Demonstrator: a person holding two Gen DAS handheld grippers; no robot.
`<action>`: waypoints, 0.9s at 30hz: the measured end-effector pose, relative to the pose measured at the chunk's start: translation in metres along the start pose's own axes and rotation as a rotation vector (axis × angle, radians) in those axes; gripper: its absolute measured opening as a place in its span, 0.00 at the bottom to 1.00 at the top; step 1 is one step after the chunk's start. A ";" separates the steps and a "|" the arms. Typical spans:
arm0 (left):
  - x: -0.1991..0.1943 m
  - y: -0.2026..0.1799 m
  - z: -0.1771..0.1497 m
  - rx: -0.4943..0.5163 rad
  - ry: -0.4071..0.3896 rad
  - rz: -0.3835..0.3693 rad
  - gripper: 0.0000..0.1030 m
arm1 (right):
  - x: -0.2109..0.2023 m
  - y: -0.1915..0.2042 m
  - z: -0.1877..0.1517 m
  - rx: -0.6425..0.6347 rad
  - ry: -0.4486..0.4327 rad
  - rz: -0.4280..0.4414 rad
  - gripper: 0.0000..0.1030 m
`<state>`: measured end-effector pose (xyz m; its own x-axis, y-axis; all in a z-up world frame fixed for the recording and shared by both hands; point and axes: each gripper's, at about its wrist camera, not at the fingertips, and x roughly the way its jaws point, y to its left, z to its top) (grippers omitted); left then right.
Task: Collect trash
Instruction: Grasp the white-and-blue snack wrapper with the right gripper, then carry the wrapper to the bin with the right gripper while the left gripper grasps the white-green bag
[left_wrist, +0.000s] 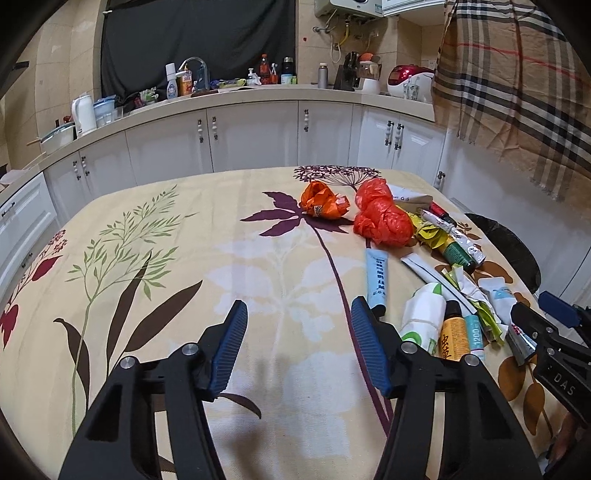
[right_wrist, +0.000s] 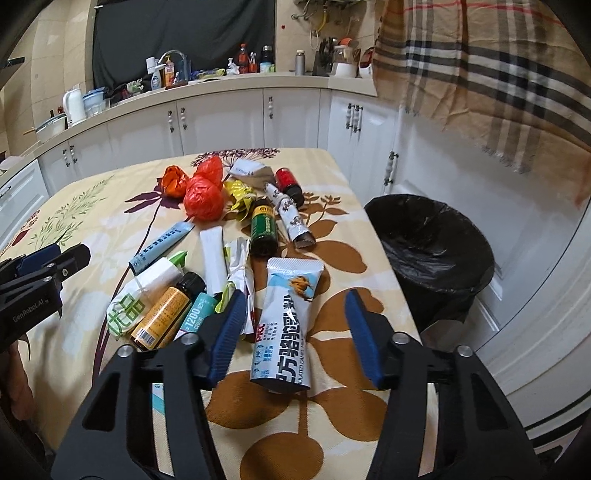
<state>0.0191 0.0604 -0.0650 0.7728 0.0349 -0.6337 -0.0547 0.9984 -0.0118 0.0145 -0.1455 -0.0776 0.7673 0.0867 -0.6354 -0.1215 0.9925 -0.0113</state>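
Trouble here would most likely come from the crowding. The right gripper stands with its jaws partly open on either side of a white and blue pouch lying near the table's right edge, pads not yet touching it as far as I can see. Just beside its left finger sit a crumpled wrapper and an orange bottle; a close there could nip the wrapper too, or nudge the bottle into a roll. The pouch is limp and slick, so I judge it could fold and slip out on the way to the black-lined bin standing off that edge. The left gripper, half open, holds nothing over bare tablecloth, with a blue tube just beyond its right finger.
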 end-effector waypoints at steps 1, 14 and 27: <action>0.001 0.000 0.000 0.000 0.002 -0.004 0.56 | 0.002 0.000 0.000 0.000 0.009 0.004 0.49; 0.002 -0.011 0.001 -0.001 0.018 -0.051 0.56 | 0.009 -0.001 -0.003 0.003 0.038 0.045 0.23; 0.001 -0.045 -0.006 0.070 0.039 -0.125 0.56 | -0.001 -0.023 -0.006 0.041 0.003 0.038 0.22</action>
<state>0.0188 0.0156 -0.0694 0.7459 -0.0901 -0.6600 0.0854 0.9956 -0.0393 0.0126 -0.1686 -0.0810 0.7609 0.1244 -0.6368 -0.1246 0.9912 0.0449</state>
